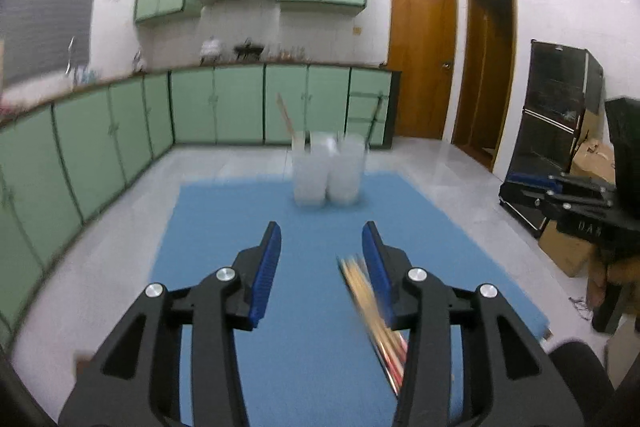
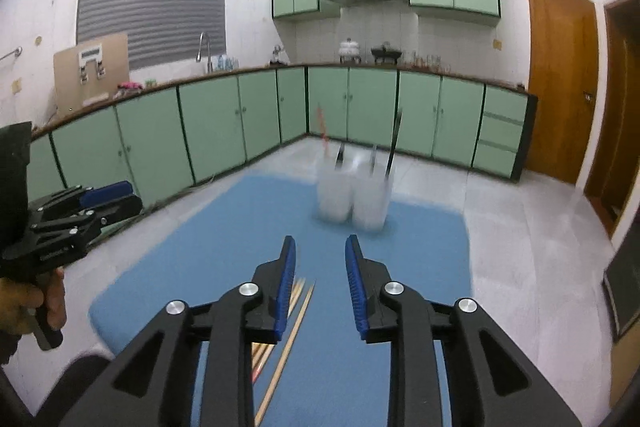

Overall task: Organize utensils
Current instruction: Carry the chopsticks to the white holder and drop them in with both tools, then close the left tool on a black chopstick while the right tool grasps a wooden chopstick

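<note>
Blue mat (image 2: 400,267) carries frosted plastic cups (image 2: 352,199) and slender wooden chopsticks (image 2: 296,323).

Blue mat (image 1: 280,211), frosted-white cups (image 2: 352,195), pale-green cabinets (image 2: 224,115), blue-padded black tools.

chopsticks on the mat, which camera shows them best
The right wrist view: the chopsticks lie sharp on the blue mat, individual sticks distinct. In the left wrist view they are a motion-blurred bundle partly behind the left gripper.
</note>
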`<state>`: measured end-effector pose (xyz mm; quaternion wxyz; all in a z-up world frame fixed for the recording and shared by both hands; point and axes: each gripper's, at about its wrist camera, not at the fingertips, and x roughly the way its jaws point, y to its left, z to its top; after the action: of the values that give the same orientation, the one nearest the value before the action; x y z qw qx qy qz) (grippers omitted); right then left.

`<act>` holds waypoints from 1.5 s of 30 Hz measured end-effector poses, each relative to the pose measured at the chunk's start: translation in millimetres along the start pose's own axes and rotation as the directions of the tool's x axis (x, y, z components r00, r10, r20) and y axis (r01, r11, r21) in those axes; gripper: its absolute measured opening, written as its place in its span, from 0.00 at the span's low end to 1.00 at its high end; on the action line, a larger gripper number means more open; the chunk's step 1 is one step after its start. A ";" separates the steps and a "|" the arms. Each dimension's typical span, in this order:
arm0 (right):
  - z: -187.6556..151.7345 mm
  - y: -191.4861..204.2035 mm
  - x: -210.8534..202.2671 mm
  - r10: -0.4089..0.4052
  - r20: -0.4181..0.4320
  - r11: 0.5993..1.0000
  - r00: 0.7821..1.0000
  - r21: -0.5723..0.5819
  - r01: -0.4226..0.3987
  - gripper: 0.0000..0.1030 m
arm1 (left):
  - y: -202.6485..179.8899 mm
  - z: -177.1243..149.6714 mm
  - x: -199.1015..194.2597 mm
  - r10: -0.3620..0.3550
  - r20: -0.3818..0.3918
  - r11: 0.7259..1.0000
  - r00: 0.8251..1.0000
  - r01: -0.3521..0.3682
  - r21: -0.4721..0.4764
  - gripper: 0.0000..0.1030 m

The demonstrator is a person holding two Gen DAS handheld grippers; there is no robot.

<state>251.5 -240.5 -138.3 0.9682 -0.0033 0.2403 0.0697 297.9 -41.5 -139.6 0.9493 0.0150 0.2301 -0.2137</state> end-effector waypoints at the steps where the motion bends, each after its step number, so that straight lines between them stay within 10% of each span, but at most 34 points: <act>1: -21.4 8.4 -3.5 -0.009 -0.013 1.000 1.000 0.001 0.009 0.25 | -4.7 -20.8 -1.9 0.004 -0.027 1.000 1.000 -0.004 -0.006 0.40; 6: -83.5 23.4 -6.4 0.001 -0.097 0.997 0.995 0.081 0.007 0.25 | -27.4 -98.7 1.7 0.013 -0.177 1.000 0.984 -0.015 -0.006 0.40; 15: -110.9 25.5 2.7 0.014 -0.152 0.994 0.988 0.109 0.002 0.25 | -34.1 -140.4 36.6 0.020 -0.322 1.000 0.946 -0.026 -0.014 0.38; 35: -137.2 10.2 27.0 0.023 -0.209 0.993 0.978 0.121 0.003 0.25 | -43.4 -136.9 63.7 0.012 -0.267 0.998 0.964 -0.028 -0.056 0.38; 45: -147.5 40.8 44.4 0.060 -0.230 0.998 0.971 0.035 -0.053 0.25 | -40.3 -136.4 61.8 0.019 -0.272 0.999 0.962 -0.027 -0.027 0.20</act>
<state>216.3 -200.1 -288.3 0.9313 0.0092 0.3520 0.0930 272.2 -85.4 -286.1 0.9114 0.0325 0.3609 -0.1952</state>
